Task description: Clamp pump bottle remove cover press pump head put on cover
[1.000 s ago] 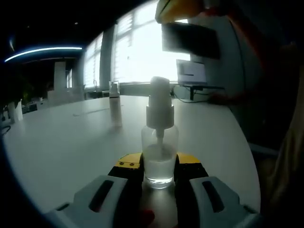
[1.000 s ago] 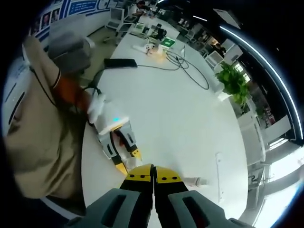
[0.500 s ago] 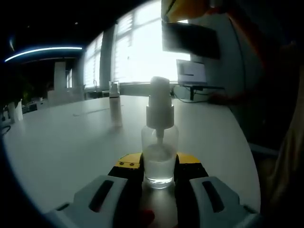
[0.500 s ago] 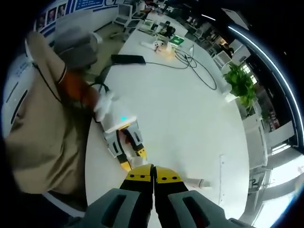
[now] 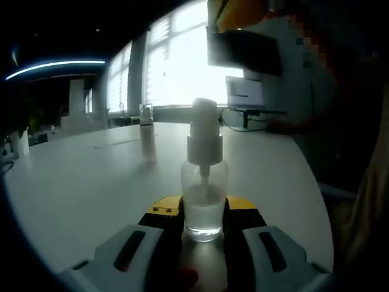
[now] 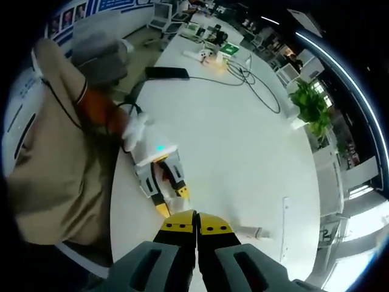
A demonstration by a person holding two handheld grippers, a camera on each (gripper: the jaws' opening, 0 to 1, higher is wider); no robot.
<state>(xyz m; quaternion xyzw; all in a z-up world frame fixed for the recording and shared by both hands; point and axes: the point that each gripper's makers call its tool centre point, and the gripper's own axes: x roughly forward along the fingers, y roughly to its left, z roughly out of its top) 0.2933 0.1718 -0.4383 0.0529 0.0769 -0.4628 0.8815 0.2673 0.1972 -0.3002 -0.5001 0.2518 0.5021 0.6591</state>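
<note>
left gripper (image 5: 203, 226): jaws clamped on pump bottle (image 5: 204, 201)
right gripper (image 6: 196, 226): jaws together, above
tip: hold bottle upright, press pump head (image 5: 205, 115) straight down

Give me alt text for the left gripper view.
The left gripper clamps a clear pump bottle upright on a white table, its jaws shut on the base. A small clear cover stands behind, near bright windows.

One pump bottle (image 5: 204, 182) here, one clear cover (image 5: 146, 114) standing far left on one white table (image 5: 79, 182), two grippers: left gripper (image 6: 159, 182), right gripper (image 6: 196, 228).
</note>
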